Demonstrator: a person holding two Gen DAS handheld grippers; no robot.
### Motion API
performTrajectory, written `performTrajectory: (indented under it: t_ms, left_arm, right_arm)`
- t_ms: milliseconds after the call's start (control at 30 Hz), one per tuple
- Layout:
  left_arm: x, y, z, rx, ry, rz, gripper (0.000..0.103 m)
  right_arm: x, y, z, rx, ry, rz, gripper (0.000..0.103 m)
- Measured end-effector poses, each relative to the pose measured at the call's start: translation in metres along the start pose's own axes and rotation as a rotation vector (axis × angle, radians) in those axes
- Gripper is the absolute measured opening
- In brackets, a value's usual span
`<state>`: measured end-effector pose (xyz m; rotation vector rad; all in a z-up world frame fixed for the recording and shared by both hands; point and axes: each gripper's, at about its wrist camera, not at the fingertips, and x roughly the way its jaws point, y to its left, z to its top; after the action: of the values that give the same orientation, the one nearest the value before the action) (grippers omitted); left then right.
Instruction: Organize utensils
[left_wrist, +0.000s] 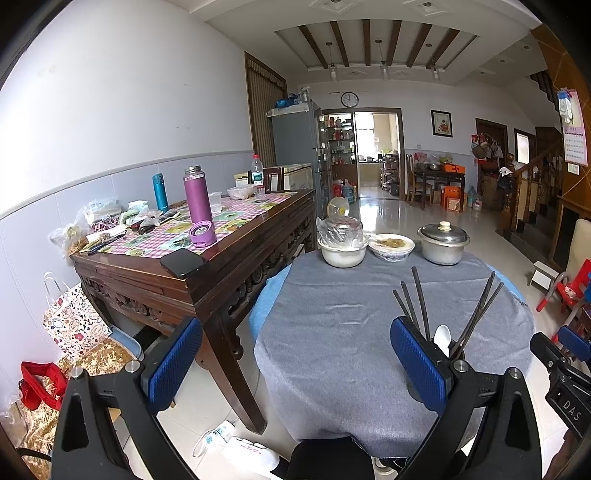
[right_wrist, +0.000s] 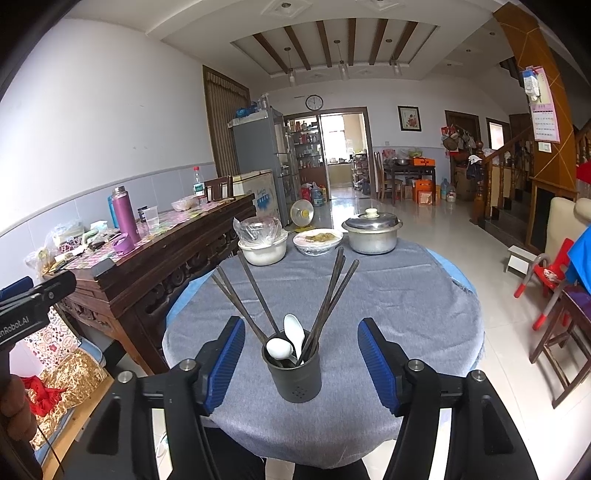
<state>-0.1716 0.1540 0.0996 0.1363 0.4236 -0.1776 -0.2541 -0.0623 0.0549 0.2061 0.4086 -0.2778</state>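
Note:
A dark utensil holder (right_wrist: 293, 369) stands near the front of the round table with the grey cloth (right_wrist: 388, 295). It holds several dark chopsticks (right_wrist: 332, 288) and two white spoons (right_wrist: 293, 330). My right gripper (right_wrist: 301, 365) is open, its blue pads on either side of the holder, not touching it. My left gripper (left_wrist: 295, 363) is open and empty over the table's left front. In the left wrist view its right pad hides most of the holder; the chopsticks (left_wrist: 421, 302) and a spoon (left_wrist: 442, 338) stick out behind it.
At the table's far edge stand a white bowl with plastic wrap (right_wrist: 263, 245), a dish of food (right_wrist: 317, 240) and a lidded metal pot (right_wrist: 371, 230). A wooden side table (left_wrist: 207, 254) with bottles stands to the left. A red child's chair (right_wrist: 546, 280) is at right.

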Motion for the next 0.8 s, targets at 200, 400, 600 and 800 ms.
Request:
performTrajectory:
  t_ms: [200,400,600,800]
  left_arm:
    - [-0.0011,-0.0017,-0.0022,0.005,0.000,-0.008,0.101]
    - [-0.0024,0.0002,-0.0017,-0.001,0.000,-0.008,0.101]
    - [-0.0027,0.0015,-0.0003,-0.003,-0.001,-0.005,0.101]
    - [-0.0028,0.0042,0.0001,-0.011,-0.002,0.000,0.101]
  right_arm:
    - [0.0036,0.0005,0.0000,0.000,0.015,-0.002,0.072]
    - [0.0040,-0.0003,-0.0001,0.001,0.013,-0.005,0.072]
    - [0.0029,0.0013,0.0004,-0.011,0.006,0.003,0.072]
    - [0.0022,0.0043,-0.0010,-0.021,0.004,0.011,0.072]
